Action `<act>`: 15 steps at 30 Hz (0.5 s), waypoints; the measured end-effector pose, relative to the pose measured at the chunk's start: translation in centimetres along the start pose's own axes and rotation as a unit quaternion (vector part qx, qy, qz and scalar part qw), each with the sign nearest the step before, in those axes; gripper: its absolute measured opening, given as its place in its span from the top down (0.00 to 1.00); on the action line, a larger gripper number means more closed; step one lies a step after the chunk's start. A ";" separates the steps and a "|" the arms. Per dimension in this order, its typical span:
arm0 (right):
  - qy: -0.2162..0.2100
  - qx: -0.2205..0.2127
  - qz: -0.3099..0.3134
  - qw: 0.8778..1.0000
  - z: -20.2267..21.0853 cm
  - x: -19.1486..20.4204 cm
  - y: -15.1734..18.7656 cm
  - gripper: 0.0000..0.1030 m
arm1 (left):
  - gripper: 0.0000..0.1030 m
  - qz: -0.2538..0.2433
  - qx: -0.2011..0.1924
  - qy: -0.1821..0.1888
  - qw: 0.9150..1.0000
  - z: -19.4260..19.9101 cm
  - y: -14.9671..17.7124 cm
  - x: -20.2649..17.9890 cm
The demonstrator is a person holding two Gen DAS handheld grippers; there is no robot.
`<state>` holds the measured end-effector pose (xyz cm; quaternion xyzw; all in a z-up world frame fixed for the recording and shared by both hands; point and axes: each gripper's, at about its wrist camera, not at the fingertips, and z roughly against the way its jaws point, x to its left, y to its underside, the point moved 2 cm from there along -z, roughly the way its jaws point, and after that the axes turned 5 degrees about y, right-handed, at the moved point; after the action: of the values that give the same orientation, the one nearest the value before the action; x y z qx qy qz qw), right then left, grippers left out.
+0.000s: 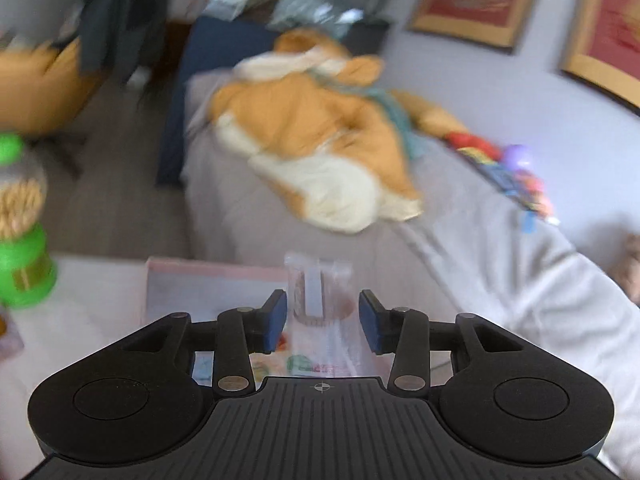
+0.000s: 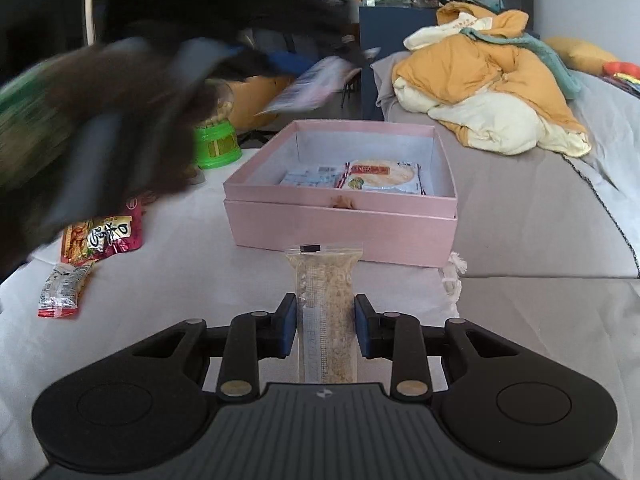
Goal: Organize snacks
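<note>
My right gripper (image 2: pixel 325 322) is shut on a long clear packet of grain bar (image 2: pixel 326 304), held upright in front of the pink box (image 2: pixel 340 224). The box holds two flat snack packs (image 2: pixel 378 176). My left gripper (image 1: pixel 323 316) has a clear snack packet (image 1: pixel 320 300) between its pads above the pink box (image 1: pixel 208 284); the view is blurred, and a gap shows on each side of the packet. In the right wrist view the left gripper is a dark blur at the left holding a pale packet (image 2: pixel 308 86) in the air.
A green-lidded jar of nuts (image 2: pixel 214 136) stands left of the box, also in the left wrist view (image 1: pixel 20 220). A red snack bag (image 2: pixel 102 238) and a small red-ended packet (image 2: pixel 60 290) lie on the white cloth at left. An orange quilt (image 2: pixel 484 88) lies behind on the bed.
</note>
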<state>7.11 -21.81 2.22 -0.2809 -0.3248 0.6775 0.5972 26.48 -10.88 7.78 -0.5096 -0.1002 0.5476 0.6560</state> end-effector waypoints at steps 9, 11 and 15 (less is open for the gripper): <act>0.002 0.020 0.012 1.000 -0.8 0.3 0.2 0.72 | 0.57 -0.020 0.012 0.005 1.000 6.0 3.5 3.5; 0.002 0.027 0.014 1.000 -1.1 0.4 -0.1 0.72 | 0.57 -0.025 0.027 -0.002 0.999 8.4 5.0 4.6; -0.018 0.034 -0.003 0.999 -0.5 0.2 -1.8 0.72 | 0.57 -0.045 0.036 -0.039 0.998 13.9 8.9 7.9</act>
<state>8.57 -21.46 3.32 -0.2475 -0.3131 0.6909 0.6028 14.41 2.26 3.88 -0.4592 -0.1288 0.5398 0.6936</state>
